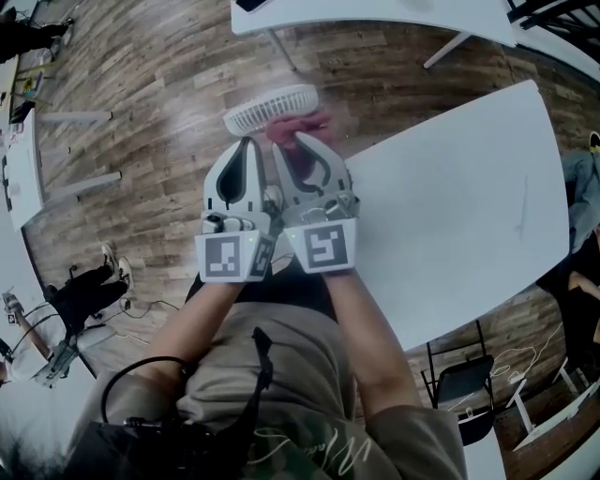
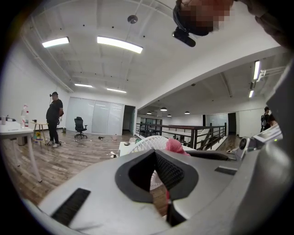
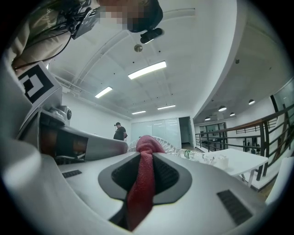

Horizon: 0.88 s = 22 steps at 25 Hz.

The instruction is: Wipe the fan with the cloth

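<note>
A small white fan (image 1: 270,106) hangs in the air past the table's left edge, over the wooden floor. My left gripper (image 1: 247,141) is shut with its tips at the fan's near rim and holds it up. In the left gripper view the fan's grille (image 2: 147,143) shows just past the closed tips (image 2: 155,152). My right gripper (image 1: 302,139) lies close beside the left and is shut on a pink cloth (image 1: 298,125). The cloth (image 3: 142,183) runs as a strip between the jaws and bunches at the tips (image 3: 146,153) against the fan (image 3: 165,144).
A white table (image 1: 450,216) spreads to the right of both grippers, with a dark chair (image 1: 464,380) beside its near corner. Another white table (image 1: 375,14) stands beyond the fan. A person (image 2: 54,117) stands far off across the room. A plastic bottle (image 3: 193,155) lies on a distant table.
</note>
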Motion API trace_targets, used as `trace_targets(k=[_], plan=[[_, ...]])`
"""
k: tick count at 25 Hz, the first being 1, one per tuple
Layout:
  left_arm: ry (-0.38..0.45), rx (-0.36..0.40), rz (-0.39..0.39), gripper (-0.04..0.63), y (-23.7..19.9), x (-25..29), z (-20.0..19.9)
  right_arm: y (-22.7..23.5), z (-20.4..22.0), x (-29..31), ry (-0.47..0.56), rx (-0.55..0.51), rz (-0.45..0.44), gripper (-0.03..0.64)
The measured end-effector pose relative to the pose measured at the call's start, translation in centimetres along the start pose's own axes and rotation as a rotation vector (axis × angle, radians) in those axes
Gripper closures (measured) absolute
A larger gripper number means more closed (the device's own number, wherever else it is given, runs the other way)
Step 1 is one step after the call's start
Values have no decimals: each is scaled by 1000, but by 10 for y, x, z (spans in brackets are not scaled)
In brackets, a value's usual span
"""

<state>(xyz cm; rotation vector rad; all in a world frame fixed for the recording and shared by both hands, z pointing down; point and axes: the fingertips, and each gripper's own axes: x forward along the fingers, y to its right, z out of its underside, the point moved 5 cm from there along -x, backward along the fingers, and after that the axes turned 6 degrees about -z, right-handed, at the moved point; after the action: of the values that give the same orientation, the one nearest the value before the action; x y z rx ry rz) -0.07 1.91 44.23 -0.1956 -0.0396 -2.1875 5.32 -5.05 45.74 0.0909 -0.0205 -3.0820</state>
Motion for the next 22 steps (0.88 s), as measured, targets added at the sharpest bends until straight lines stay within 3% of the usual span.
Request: trace_targets(k=[4,13,22], plan=[[20,43,21,575,5,-4,0,-2,3,0,21,-4,-3,537],[-2,25,7,575,1,-2,16,11,13,-6,47,15,36,534],[8,62,7,575,-5,-6,34,16,22,-4,71,9,-14,534]])
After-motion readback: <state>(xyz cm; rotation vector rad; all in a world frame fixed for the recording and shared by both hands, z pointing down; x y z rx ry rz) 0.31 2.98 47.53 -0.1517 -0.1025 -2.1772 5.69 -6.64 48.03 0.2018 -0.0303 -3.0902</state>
